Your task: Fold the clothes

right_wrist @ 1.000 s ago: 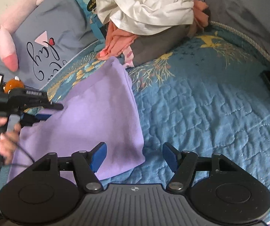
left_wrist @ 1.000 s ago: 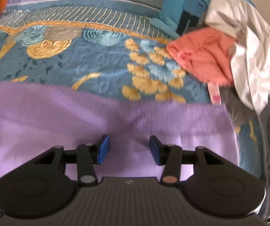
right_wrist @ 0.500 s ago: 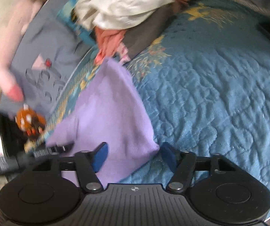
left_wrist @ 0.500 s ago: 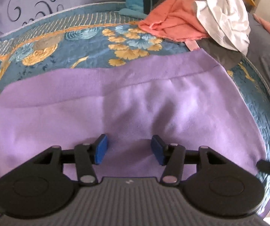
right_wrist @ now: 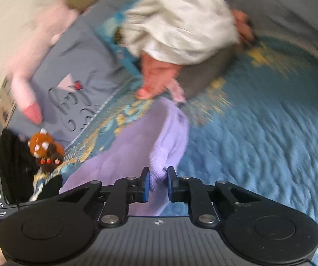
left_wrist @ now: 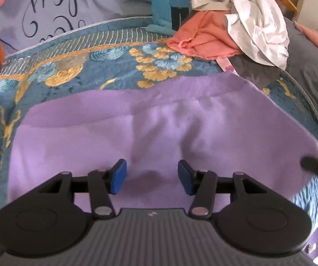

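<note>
A lilac knit garment (left_wrist: 159, 124) lies spread on the blue quilted bedspread (left_wrist: 105, 71). My left gripper (left_wrist: 152, 178) is open and empty, with its blue pads above the garment's near part. My right gripper (right_wrist: 157, 184) is shut on the garment's near right corner (right_wrist: 159, 170), and the cloth bunches up between the pads. The rest of the garment (right_wrist: 125, 155) stretches away to the left in the right wrist view. A dark tip of the right gripper (left_wrist: 312, 164) shows at the garment's right edge in the left wrist view.
A pile of clothes sits at the head of the bed: white (left_wrist: 256, 28), coral (left_wrist: 205, 42) and grey (left_wrist: 258, 71). A grey lettered pillow (left_wrist: 70, 6), a blue cartoon cushion (left_wrist: 172, 2) and a small plush toy (right_wrist: 45, 148) lie nearby. Black cloth (right_wrist: 12, 155) lies at the left.
My right gripper has closed on the garment's near right corner and lifted it. My left gripper has drawn back, stays open, and more of the garment shows.
</note>
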The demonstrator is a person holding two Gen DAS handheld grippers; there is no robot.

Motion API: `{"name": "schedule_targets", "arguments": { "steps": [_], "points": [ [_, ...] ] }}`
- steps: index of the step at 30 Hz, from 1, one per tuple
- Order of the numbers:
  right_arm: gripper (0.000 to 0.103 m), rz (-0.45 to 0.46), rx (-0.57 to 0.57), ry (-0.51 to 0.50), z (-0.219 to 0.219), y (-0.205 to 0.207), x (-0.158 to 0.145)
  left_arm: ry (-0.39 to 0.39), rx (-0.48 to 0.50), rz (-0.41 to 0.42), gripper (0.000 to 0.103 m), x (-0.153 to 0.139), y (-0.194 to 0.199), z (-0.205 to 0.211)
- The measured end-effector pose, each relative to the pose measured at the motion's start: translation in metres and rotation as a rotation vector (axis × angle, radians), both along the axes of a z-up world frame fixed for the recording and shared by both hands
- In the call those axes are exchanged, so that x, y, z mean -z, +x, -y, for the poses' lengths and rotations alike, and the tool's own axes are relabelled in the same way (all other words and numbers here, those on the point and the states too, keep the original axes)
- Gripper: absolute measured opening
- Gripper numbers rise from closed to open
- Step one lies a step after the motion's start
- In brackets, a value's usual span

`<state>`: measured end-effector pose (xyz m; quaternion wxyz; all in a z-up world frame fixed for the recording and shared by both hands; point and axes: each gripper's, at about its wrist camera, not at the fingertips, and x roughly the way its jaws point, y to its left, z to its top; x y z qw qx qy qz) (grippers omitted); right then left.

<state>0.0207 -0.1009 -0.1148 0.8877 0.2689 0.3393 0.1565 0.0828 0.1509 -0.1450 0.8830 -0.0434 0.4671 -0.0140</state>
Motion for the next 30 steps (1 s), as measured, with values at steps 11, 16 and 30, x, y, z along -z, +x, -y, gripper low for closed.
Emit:
{"name": "schedule_targets", "arguments": {
  "steps": [11, 16, 30],
  "points": [
    [0.015, 0.150, -0.122, -0.238, -0.038, -0.011, -0.023, -0.271, 0.050, -0.069, 0.060, -0.016, 0.031, -0.011],
    [0.015, 0.244, -0.188, -0.360, -0.052, -0.019, -0.022, -0.160, 0.153, -0.152, 0.075, -0.053, 0.095, 0.038],
    [0.015, 0.253, -0.239, -0.346, -0.055, -0.014, -0.020, 0.433, 0.303, -0.402, 0.079, -0.030, 0.207, 0.224]
  ]
}}
